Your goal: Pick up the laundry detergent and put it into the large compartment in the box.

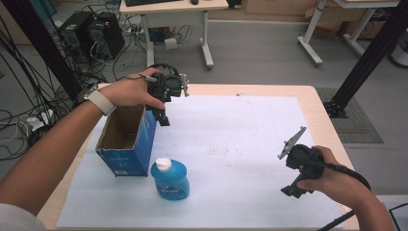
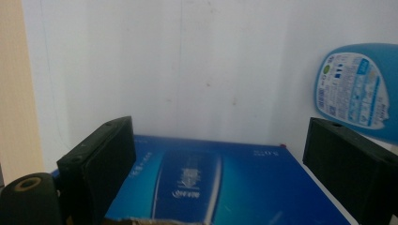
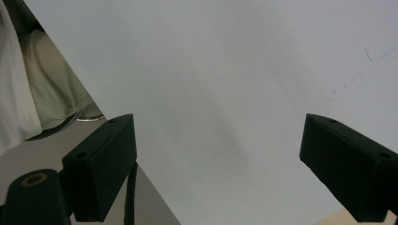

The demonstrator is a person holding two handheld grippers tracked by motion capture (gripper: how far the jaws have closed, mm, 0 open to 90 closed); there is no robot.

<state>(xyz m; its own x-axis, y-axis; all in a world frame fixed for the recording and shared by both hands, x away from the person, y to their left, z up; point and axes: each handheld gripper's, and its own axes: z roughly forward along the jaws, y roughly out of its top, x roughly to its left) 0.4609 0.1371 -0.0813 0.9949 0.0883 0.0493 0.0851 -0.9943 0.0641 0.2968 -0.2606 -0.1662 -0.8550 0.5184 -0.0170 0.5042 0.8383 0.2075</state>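
Landmark: the blue carton [image 1: 126, 139], open top up, standing on the near-left part of the white sheet [image 1: 231, 144].

My left gripper [image 1: 163, 118] hangs just past the carton's far right corner, jaws pointing down, spread wide, nothing between them. In the left gripper view the carton's blue printed side [image 2: 211, 183] sits below and between the jaws without touching either one. Judgement: I hold here to line up on the carton's wall or rim, since the hand is right above that edge.

The blue bottle [image 1: 170, 179], white cap on, stands just beside the carton's near right corner, on the side nearer me. It crowds that corner; a sideways push on the carton could tip it.

My right gripper [image 1: 294, 185] rests well to the right of the carton, low over bare sheet, jaws wide apart and empty. It looks parked, out of the way.

Open room: the sheet right of the carton is bare all the way to the right gripper. The carton's left side stands close to the sheet's left edge, so little slack there.
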